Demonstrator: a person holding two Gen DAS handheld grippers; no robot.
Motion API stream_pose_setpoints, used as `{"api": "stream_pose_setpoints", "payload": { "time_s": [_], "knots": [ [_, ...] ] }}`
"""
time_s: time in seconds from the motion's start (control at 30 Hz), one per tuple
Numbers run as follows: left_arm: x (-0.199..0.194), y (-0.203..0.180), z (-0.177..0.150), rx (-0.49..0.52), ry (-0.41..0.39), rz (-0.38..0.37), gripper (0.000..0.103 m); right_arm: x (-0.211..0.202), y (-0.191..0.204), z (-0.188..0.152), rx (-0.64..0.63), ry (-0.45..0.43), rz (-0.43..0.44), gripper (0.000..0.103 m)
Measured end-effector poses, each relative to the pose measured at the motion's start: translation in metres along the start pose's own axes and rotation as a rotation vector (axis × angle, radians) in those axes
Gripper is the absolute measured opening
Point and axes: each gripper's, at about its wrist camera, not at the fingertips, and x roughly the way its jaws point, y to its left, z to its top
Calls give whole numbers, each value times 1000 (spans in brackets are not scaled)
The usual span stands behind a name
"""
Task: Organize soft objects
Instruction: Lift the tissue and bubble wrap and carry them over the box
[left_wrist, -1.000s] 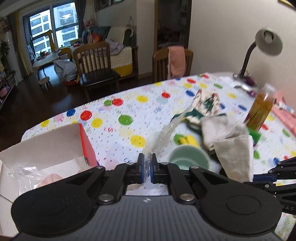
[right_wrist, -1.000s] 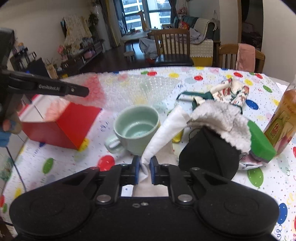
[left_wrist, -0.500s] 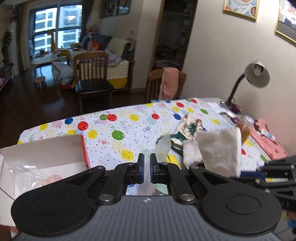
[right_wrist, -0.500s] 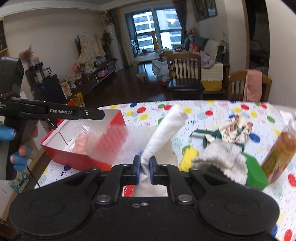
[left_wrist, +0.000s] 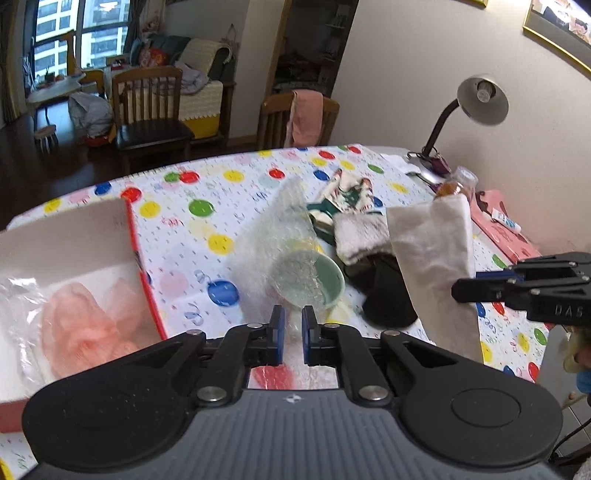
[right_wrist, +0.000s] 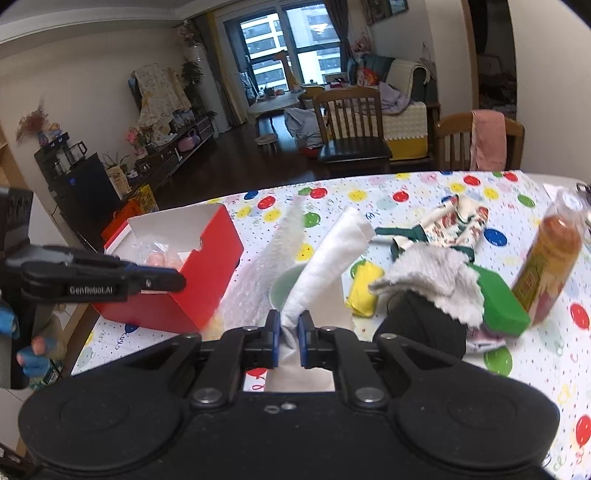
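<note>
Dim, even indoor light — brightest at the window (right_wrist: 291, 48). Shadows soft, fisheye bending at the edges, bubble wrap (left_wrist: 280, 236) slightly motion-blurred.

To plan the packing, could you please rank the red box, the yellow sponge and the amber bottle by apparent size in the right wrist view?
1. red box
2. amber bottle
3. yellow sponge
The box is plainly largest; the bottle's margin over the sponge is less sure, given fisheye stretch.

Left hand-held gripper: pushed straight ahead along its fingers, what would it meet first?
Beyond the bubble wrap it already pinches, probably the green cup, which sits just past the left hand-held gripper; depth is uncertain in the fisheye view.
</note>
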Motion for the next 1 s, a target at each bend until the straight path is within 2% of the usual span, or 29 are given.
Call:
{"api": "stream_pose_setpoints", "payload": {
  "time_s": [0.03, 0.07, 0.1, 0.13, 0.17, 0.23, 0.37, 0.5, 0.7, 0.87, 0.93, 0.97, 1.0],
  "knots": [
    [3, -2, -3, -1, 4, -7, 22, 0, -1, -1, 4, 1, -1, 9],
    [5, -4, -6, 4, 7, -15, 46, 0, -3, -3, 8, 2, -3, 9],
    [8, -8, -9, 10, 14, -16, 86, -1, -3, -3, 12, 5, -4, 9],
    [12, -11, -13, 14, 19, -12, 97, -1, -5, -5, 16, 8, -5, 9],
    [15, -14, -17, 14, 18, -8, 100, 0, -7, -6, 20, 11, -7, 9],
    [19, -19, -25, 6, 12, -7, 100, -2, -9, -9, 30, 15, -10, 9],
    [40, -25, -36, -27, 49, -19, 100, -1, -15, -13, 42, 31, -16, 9],
    [66, -29, -41, -1, 61, 51, 100, 1, -19, -18, 45, 49, -24, 9],
    [105, -24, -53, 73, 126, 162, 100, 3, -23, -22, 42, 69, -34, 9],
    [116, -16, -54, 65, 130, 188, 98, 4, -27, -25, 44, 83, -42, 9],
    [119, -13, -52, 46, 128, 189, 82, 5, -27, -26, 46, 90, -44, 9],
    [121, -12, -52, 41, 131, 189, 64, 6, -28, -27, 47, 93, -44, 9],
    [122, -10, -51, 33, 138, 187, 52, 7, -28, -27, 46, 96, -45, 9]
  ]
}}
